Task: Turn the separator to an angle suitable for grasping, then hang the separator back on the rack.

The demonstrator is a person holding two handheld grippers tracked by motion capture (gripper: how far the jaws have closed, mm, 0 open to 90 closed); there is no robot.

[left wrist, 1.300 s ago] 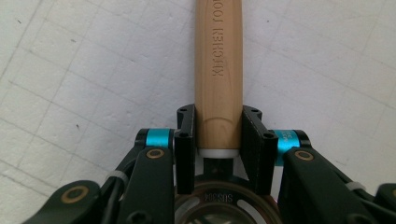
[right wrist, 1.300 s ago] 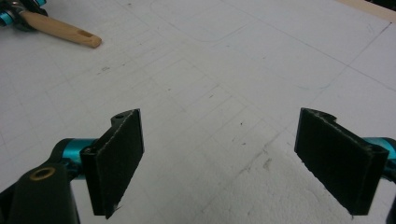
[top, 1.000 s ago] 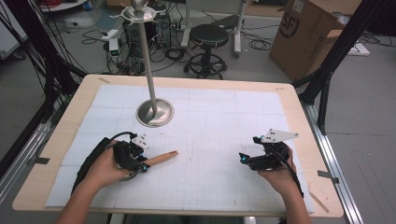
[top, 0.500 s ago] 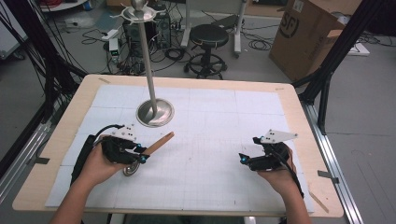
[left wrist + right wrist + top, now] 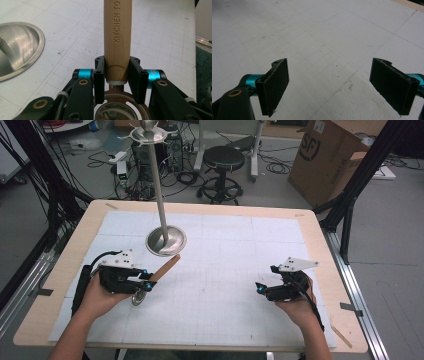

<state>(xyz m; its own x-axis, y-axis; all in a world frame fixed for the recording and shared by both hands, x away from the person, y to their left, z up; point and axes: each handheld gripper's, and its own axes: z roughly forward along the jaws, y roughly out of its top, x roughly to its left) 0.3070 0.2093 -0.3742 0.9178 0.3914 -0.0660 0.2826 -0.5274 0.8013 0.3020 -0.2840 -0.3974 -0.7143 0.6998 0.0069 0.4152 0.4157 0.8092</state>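
My left gripper (image 5: 148,283) is shut on the lower end of a wooden-handled kitchen tool (image 5: 165,268). The handle (image 5: 117,32), stamped "KITCHEN TO…", rises from between the jaws and slants toward the stand. Its round slotted metal head (image 5: 117,105) hangs below the jaws, seen as a disc (image 5: 137,298) just above the mat. A steel stand (image 5: 159,185) with a dished base (image 5: 172,241) and hooks at the top (image 5: 148,131) rises just beyond the handle's tip. My right gripper (image 5: 260,289) rests low at the right of the mat, open, with nothing between its pads (image 5: 274,82).
A white gridded mat (image 5: 225,250) covers the wooden table (image 5: 320,250). The stand's base (image 5: 17,47) lies close to the left of the held handle. Beyond the table are a stool (image 5: 225,160), a cardboard box (image 5: 330,155) and cables on the floor.
The left gripper has risen with the tool. The handle, which lay flat pointing right, now slants up toward the stand's base. The right gripper has stayed still.
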